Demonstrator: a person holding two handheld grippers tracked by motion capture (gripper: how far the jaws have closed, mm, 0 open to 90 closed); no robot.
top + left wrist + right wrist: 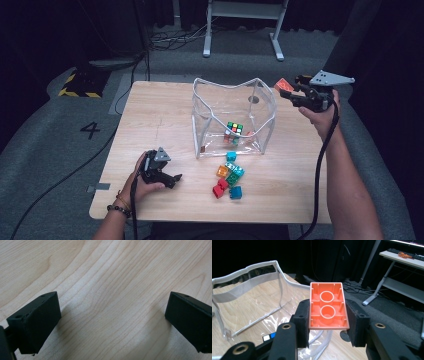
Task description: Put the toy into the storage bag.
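Observation:
My right gripper (288,91) is raised above the table's back right, just right of the clear plastic bag (232,117), and is shut on an orange brick (327,306), hollow underside toward the camera, also orange brick (283,85) in the high view. The bag (249,290) stands open-topped with a Rubik's cube (233,128) inside. My left gripper (172,180) rests low on the wooden table (105,285) at the front left, jaws wide open with nothing between them; its fingers (37,320) frame bare wood.
Several loose bricks (229,176) in teal, orange, green, red and blue lie in front of the bag. A white desk frame (245,25) stands beyond the table. Cables trail from both grippers to the table's front edge.

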